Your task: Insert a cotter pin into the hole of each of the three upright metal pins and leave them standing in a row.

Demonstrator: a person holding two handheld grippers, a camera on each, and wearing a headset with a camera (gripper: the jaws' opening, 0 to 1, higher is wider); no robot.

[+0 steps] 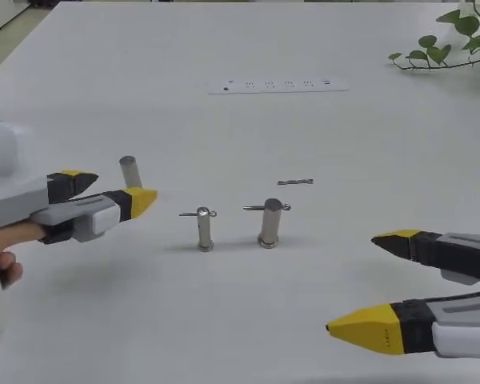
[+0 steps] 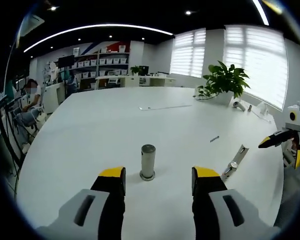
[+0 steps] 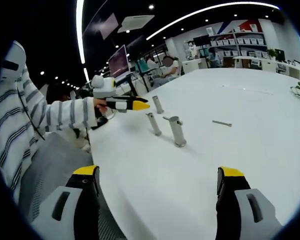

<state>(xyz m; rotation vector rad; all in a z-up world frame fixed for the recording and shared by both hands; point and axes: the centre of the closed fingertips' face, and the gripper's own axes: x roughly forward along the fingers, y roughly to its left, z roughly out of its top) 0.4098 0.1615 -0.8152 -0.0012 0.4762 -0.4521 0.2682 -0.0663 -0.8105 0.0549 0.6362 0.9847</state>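
**Bright, even light; strong fisheye bend at the edges**

In the head view, overhead light falls evenly on the white table (image 1: pixel 344 128), which is palest at the far side. The metal pins (image 1: pixel 270 224) cast only faint, soft shadows at their bases. In the left gripper view the windows (image 2: pixel 250 55) at far right glare, and the ceiling strip light (image 2: pixel 90 30) bows. Both gripper views warp near their edges.

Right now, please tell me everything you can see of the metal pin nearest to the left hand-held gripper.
The metal pin is a short grey cylinder of dull metal with a flat top and a wider collar at its foot. It stands upright on the white table, just ahead of the open left hand-held gripper, which does not touch it. No cotter pin passes through it.
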